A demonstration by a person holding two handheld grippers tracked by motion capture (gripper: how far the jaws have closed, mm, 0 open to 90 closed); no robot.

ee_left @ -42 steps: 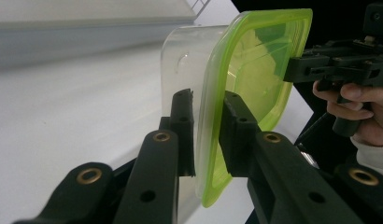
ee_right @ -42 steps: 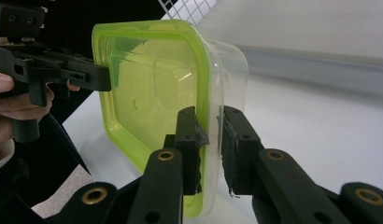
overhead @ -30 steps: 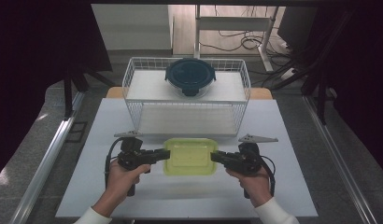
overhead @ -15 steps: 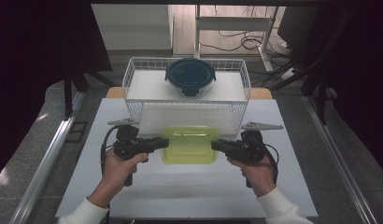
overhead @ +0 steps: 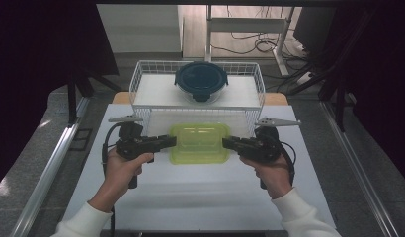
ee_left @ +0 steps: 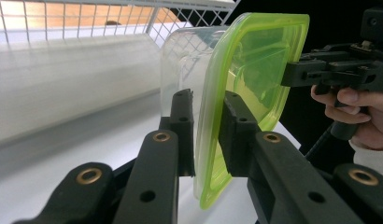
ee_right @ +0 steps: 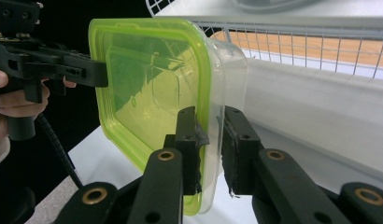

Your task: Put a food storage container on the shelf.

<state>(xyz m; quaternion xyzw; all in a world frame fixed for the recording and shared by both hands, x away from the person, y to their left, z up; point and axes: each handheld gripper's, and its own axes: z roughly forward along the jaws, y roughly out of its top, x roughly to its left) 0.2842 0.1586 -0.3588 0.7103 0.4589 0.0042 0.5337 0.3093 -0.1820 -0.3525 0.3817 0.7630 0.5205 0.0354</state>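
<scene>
Nearest the camera in the high view, two white sleeves and hands are seen coming in from the bottom edge. The left gripper [overhead: 168, 143] is held at one short side of a clear box with a green lid [overhead: 199, 143], and the right gripper [overhead: 229, 143] at the opposite side. In the left gripper view, the rim of the box [ee_left: 236, 93] is pinched between the two black jaws, one jaw on the lid and one on the clear wall beneath. In the right gripper view the same kind of grip is seen: the edge of the box [ee_right: 157, 88] is clamped between the jaws, with the other gripper [ee_right: 94, 70] biting the far edge. The box is held level between the two grippers, above the white table [overhead: 200, 197] and just in front of a white wire basket [overhead: 141, 84]. Farther back, inside the basket, a round dark blue container [overhead: 201, 80] is seen resting on the basket floor.
</scene>
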